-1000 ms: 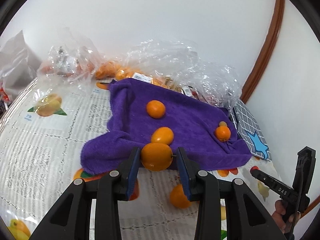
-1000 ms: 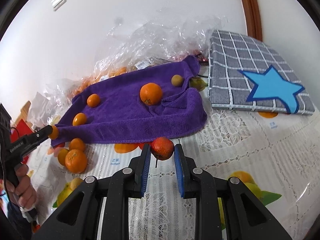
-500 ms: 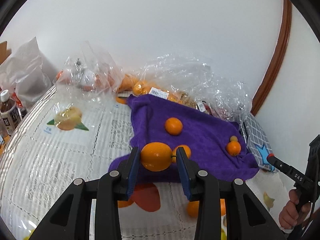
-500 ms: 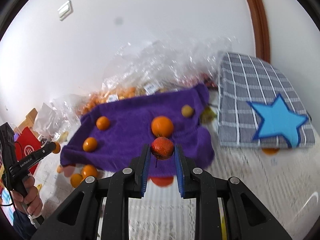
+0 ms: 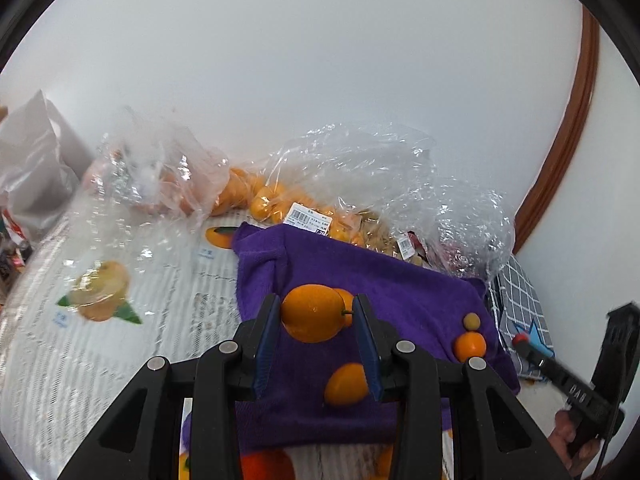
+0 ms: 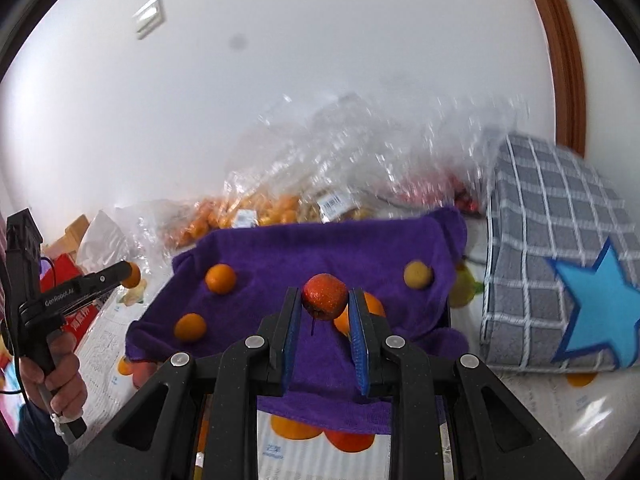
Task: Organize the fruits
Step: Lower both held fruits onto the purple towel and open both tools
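My left gripper (image 5: 316,316) is shut on a large orange (image 5: 310,312) and holds it above the purple towel (image 5: 400,280). My right gripper (image 6: 323,304) is shut on a small red fruit (image 6: 324,297) above the same towel (image 6: 320,248). On the towel lie several small oranges (image 6: 220,278) (image 6: 190,327) (image 5: 470,346) and a yellow-green fruit (image 6: 418,275) (image 5: 471,321). The left gripper also shows at the left of the right wrist view (image 6: 130,274), holding its orange.
Clear plastic bags of oranges (image 5: 280,204) and other fruit stand behind the towel by the wall. A grey checked cushion with a blue star (image 6: 560,292) lies to the right. More oranges (image 6: 348,440) lie on the lace tablecloth (image 5: 60,340) near the towel's front edge.
Both grippers have risen and moved forward over the purple towel, each still holding its fruit. The towel now lies under the fingers instead of ahead of them.
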`<state>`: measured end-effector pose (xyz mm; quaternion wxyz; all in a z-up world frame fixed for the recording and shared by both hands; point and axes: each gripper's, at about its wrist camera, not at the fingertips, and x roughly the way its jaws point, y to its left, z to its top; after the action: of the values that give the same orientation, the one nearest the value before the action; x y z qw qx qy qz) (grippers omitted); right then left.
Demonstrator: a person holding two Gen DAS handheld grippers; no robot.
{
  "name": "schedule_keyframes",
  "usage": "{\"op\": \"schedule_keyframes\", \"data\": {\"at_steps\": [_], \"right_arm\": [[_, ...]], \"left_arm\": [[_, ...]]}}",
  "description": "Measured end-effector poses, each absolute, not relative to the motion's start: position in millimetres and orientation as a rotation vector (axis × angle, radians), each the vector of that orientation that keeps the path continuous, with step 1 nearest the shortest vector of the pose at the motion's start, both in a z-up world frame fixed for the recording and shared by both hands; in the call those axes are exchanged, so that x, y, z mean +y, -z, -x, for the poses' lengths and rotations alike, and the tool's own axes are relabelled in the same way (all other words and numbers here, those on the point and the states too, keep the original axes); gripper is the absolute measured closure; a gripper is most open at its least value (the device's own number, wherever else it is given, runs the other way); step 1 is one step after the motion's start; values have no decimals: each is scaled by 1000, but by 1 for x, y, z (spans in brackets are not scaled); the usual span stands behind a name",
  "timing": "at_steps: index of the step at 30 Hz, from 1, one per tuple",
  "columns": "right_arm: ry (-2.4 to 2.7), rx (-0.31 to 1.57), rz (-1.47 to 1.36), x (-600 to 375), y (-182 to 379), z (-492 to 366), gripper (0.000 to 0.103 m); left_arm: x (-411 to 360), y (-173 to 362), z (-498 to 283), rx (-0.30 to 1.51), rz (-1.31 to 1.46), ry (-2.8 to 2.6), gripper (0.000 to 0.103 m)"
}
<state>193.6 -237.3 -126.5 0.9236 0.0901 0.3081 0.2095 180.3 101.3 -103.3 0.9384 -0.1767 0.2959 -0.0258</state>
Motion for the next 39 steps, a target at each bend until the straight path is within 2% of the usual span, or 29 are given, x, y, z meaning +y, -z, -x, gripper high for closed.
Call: {"op": "schedule_keyframes", "data": {"at_steps": [14, 25, 39], "right_arm": [[-383, 735, -167, -239, 157, -215, 79], [-382, 768, -55, -221, 164, -211, 79], [-346, 827, 9, -214, 176, -215, 79]], "left_arm": [[108, 139, -210, 626, 440, 106, 68], [75, 146, -214, 658, 312, 135, 68], [69, 152, -217, 716, 286, 133, 68]]}}
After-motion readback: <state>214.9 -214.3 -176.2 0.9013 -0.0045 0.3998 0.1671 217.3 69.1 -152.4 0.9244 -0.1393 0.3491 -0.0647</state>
